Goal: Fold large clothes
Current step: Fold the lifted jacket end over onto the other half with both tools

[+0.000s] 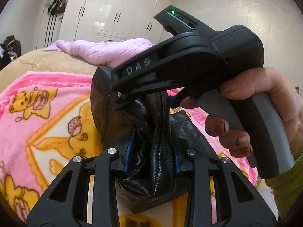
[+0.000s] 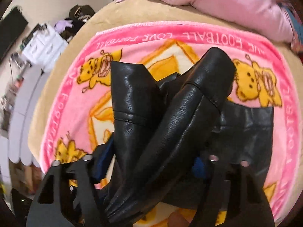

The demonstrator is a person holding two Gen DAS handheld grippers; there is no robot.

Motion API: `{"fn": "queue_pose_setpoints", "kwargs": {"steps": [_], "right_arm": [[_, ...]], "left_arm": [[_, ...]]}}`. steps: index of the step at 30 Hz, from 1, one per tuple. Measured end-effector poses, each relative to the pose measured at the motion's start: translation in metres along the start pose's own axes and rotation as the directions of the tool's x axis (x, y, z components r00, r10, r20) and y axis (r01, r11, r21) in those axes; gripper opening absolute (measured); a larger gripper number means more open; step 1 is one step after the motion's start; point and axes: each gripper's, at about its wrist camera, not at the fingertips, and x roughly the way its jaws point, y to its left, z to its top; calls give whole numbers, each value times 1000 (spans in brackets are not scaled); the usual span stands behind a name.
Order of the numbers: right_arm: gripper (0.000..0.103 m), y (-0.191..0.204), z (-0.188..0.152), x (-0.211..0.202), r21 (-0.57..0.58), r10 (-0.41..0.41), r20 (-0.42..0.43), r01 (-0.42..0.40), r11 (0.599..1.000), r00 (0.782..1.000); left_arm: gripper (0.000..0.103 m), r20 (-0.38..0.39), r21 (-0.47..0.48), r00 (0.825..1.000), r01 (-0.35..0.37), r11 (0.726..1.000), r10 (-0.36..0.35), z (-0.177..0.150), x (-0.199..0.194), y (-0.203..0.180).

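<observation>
A black leather garment (image 2: 170,117) hangs bunched over the pink cartoon blanket (image 2: 75,102); it also shows in the left wrist view (image 1: 157,147). My left gripper (image 1: 153,155) is shut on a fold of it, blue pads pressing both sides. My right gripper (image 2: 149,162) is shut on two leather panels that stick up and forward between its fingers. In the left wrist view the right gripper's body (image 1: 189,64), held by a hand (image 1: 255,102), sits just above and ahead, pinching the same garment's upper edge. The garment's lower part lies on the blanket (image 1: 37,124).
The blanket covers a tan bed (image 2: 121,13). A pink quilt (image 2: 217,1) lies bunched at the far side; it also shows in the left wrist view (image 1: 98,51). White wardrobes (image 1: 117,11) stand behind. White drawers and clutter (image 2: 43,45) stand left of the bed.
</observation>
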Motion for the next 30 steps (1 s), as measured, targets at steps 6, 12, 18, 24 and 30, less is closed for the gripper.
{"fn": "queue_pose_setpoints", "kwargs": {"steps": [6,12,18,24,30], "right_arm": [[19,9,-9,-12,-182,48,132,-23,983,990],[15,-72,-14,-39,-96,141,193,-124,988,971],[15,-165,-34,-57,13,186,259,-195,981,948],[16,-245,-65,-33,117,236,280,-278,954,930],[66,-282,-97,6,262,157,168,-197,945,973]], "left_arm": [[58,34,-49,999,19,999,-17,-1,-32,5],[72,173,-28,985,-14,1000,18,-8,-74,2],[72,5,-145,1000,-3,989,4,-10,-8,23],[72,-162,-230,981,64,971,-103,-23,69,14],[74,-301,-228,932,136,964,-202,-40,115,-18]]}}
